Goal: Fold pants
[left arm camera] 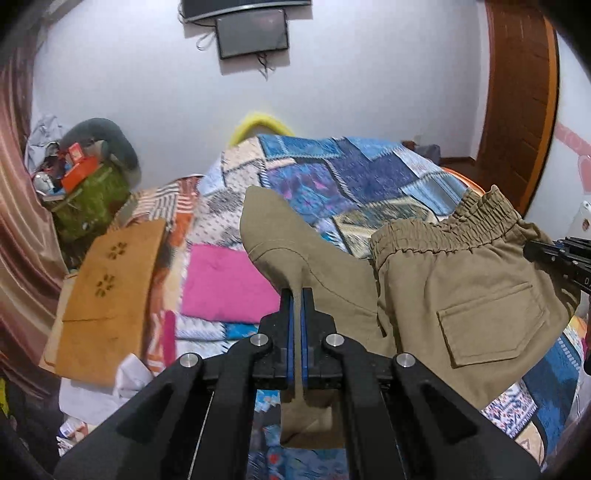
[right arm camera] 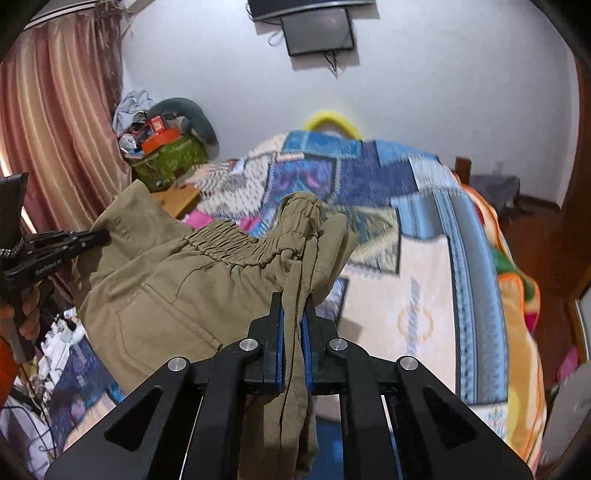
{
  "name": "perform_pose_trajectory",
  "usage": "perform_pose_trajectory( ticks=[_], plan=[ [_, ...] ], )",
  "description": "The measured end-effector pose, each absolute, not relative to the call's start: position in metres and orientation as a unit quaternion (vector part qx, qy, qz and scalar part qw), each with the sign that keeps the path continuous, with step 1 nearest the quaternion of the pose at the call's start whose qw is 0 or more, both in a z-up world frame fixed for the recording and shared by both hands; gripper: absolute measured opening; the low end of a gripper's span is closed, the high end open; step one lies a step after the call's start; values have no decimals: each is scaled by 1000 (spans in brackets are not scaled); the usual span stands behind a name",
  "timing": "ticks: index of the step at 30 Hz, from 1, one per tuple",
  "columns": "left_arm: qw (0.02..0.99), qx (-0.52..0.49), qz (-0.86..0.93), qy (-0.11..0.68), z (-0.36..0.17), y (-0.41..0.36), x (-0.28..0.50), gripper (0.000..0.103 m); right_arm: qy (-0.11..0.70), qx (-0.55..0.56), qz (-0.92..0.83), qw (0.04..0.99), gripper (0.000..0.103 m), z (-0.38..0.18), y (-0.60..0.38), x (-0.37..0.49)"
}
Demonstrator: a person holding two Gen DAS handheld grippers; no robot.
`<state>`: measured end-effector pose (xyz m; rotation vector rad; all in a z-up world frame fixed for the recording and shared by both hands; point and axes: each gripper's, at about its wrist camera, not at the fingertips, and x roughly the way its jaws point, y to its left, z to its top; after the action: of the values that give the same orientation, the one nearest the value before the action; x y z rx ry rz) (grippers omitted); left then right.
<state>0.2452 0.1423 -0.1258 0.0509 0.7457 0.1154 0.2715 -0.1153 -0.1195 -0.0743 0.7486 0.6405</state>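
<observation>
Surface: bed under patchwork quilt [left arm camera: 369, 173].
Item: khaki cotton pants [left arm camera: 461, 295], soft, light, limp; elastic waistband [left arm camera: 461, 225] gives firmest hold.
Tools: left gripper [left arm camera: 297, 295] and right gripper [right arm camera: 294, 299], 2 clamped on cloth.

pants [left arm camera: 461, 295] legs: hidden | quilt [right arm camera: 388, 192]: blurred | monitor [left arm camera: 253, 35] top: cut off

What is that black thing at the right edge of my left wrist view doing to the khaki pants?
Observer: That is the right gripper, shut on a bunched part of the pants at the end of the elastic waistband.
Operator: And who carries the gripper my camera sits on?
Observer: A hand grips the handle of the left gripper, whose tips pinch the far edge of the pants.
</observation>
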Motion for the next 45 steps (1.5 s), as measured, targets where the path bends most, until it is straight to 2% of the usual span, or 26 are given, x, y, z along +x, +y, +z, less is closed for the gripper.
perform_pose_trajectory(
  ticks=[9, 19, 27, 33, 35, 39, 40, 41, 43, 45],
  plan=[
    [928, -7, 98, 360, -122, 215, 284, 3, 337, -62, 330, 880, 7, -112, -46, 315],
    [920, -4, 159, 357, -152, 291, 349, 3, 328, -88, 345, 875, 7, -134, 42, 366],
    [905, -45, 166, 388, -221, 338, 395, 3, 348, -104, 339, 868, 7, -175, 87, 401],
    [857, -53, 168, 484, -300, 349, 410, 4, 420, -106, 332, 838, 7, -226, 91, 414],
    [841, -55, 170, 511, -318, 352, 409, 11, 430, -109, 330, 833, 11, -234, 86, 413],
    [840, -54, 168, 513, -316, 353, 399, 16, 454, -85, 333, 822, 21, -234, 76, 412],
    [837, -54, 168, 519, -314, 352, 396, 18, 458, -84, 329, 821, 28, -233, 74, 411],
    [836, -50, 166, 521, -312, 351, 394, 19, 459, -88, 321, 824, 40, -230, 73, 410],
    [835, -33, 167, 523, -302, 345, 388, 20, 458, -100, 308, 828, 49, -226, 70, 406],
    [837, -26, 169, 519, -292, 341, 381, 20, 451, -108, 306, 832, 49, -219, 67, 401]
  ],
)
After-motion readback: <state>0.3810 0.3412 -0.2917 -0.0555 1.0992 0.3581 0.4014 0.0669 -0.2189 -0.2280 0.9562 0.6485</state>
